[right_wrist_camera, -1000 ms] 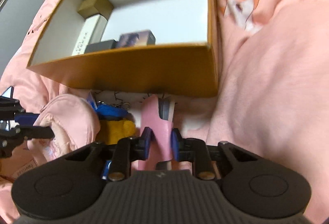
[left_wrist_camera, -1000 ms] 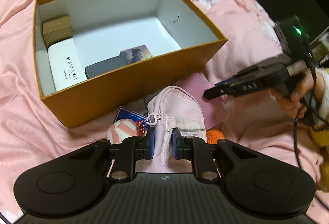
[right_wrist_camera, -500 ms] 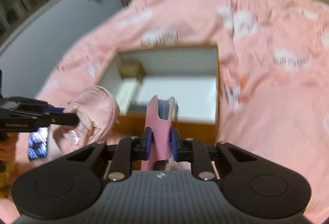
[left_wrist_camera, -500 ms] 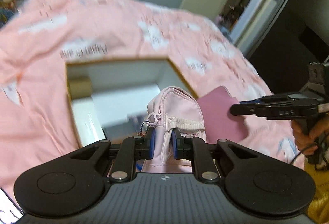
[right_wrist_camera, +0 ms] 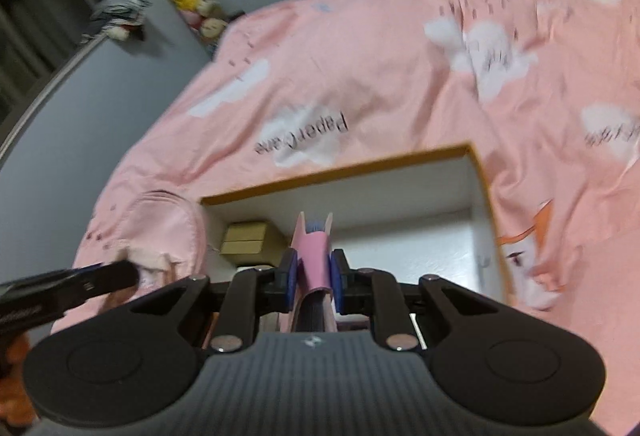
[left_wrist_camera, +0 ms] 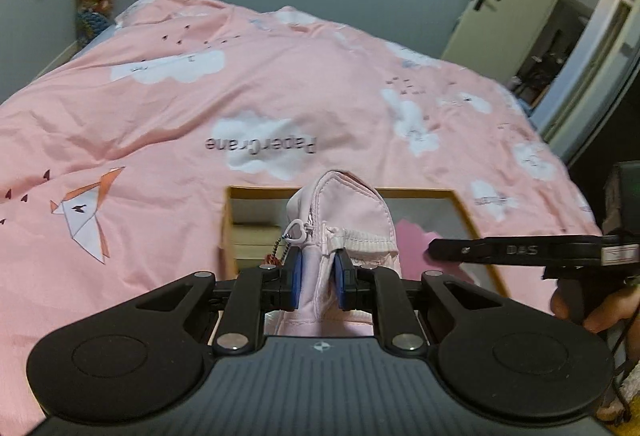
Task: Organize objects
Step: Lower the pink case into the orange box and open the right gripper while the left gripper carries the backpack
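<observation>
Pale pink zip pouch (left_wrist_camera: 344,220) with heart-shaped pull, clamped upright in left gripper (left_wrist_camera: 317,278); pink wallet (right_wrist_camera: 314,256) (blue inner edge showing) pinched in right gripper (right_wrist_camera: 314,282). Both raised since a second ago, then low beside the orange box (right_wrist_camera: 478,172), now above its open top. White box floor mostly bare; tan carton (right_wrist_camera: 246,242) at left wall. Pink bed cover (left_wrist_camera: 280,84) all around.

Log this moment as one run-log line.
left gripper: shut on pouch | right gripper: shut on pink wallet | both over open box | nothing released
</observation>
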`<act>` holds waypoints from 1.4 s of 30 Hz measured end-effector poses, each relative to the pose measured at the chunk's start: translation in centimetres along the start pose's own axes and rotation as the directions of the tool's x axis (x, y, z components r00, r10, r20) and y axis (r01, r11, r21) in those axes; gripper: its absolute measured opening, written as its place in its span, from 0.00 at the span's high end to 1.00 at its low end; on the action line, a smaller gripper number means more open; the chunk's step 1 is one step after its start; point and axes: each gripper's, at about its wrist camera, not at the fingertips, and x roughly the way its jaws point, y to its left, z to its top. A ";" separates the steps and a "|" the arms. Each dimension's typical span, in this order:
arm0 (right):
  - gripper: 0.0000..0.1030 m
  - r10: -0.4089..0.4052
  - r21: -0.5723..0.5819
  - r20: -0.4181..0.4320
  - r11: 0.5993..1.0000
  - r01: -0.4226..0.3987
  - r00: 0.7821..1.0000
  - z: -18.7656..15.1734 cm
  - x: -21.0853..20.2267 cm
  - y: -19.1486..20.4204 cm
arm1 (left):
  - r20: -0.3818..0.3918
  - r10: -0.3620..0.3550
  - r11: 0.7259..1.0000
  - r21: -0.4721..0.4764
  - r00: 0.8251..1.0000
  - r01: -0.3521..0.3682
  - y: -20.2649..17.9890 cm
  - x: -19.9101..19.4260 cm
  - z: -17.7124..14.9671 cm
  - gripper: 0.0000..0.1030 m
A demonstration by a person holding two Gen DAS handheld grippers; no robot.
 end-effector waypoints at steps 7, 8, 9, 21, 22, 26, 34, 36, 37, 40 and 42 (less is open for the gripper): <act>0.82 -0.004 0.086 -0.034 0.996 0.007 0.999 0.1 7.1 -0.5 | -0.003 0.017 1.000 -0.011 1.000 -0.017 1.9 1.9 0.5 0.82; 0.82 0.011 0.100 -0.043 0.995 -0.007 0.999 0.1 7.9 -0.5 | -0.002 0.017 1.000 -0.008 1.000 -0.017 2.0 2.0 0.5 0.82; 0.82 0.025 0.117 -0.050 0.993 -0.019 0.998 -0.2 8.4 -0.6 | -0.003 0.018 1.000 -0.008 1.000 -0.018 2.0 2.2 0.5 0.82; 0.82 0.013 0.088 -0.168 0.996 0.002 0.986 -0.8 11.7 -0.7 | -0.001 0.020 1.000 0.006 1.000 -0.020 2.4 3.2 0.7 0.82; 0.82 0.009 0.072 -0.175 0.997 0.004 0.985 -0.7 11.9 -0.5 | -0.002 0.020 1.000 0.009 1.000 -0.020 2.3 3.3 0.7 0.82; 0.75 -0.041 -0.033 -0.231 0.999 0.034 0.972 -0.6 13.3 0.2 | -0.012 0.016 1.000 0.005 1.000 -0.016 2.3 3.5 0.8 0.82; 0.68 -0.134 -0.189 -0.235 0.978 0.090 0.963 -0.9 14.7 1.0 | -0.035 0.001 1.000 -0.001 0.999 -0.001 1.9 4.1 0.7 0.82; 0.68 -0.140 -0.216 -0.231 0.972 0.089 0.963 -0.9 14.3 1.1 | -0.041 -0.004 1.000 -0.014 0.999 0.003 1.8 4.3 0.7 0.82; 0.69 -0.154 -0.228 -0.230 0.968 0.100 0.961 -0.8 14.1 1.1 | -0.046 -0.010 0.999 -0.032 0.999 0.009 1.8 4.4 0.6 0.82; 0.69 -0.207 -0.254 -0.165 0.954 0.161 0.964 -0.7 12.3 0.7 | -0.061 -0.070 0.990 -0.126 0.996 0.062 2.1 5.0 0.5 0.82; 0.69 -0.239 -0.266 -0.105 0.942 0.204 0.965 -0.7 10.5 0.2 | -0.065 -0.078 0.983 -0.172 0.995 0.066 1.9 5.8 0.1 0.82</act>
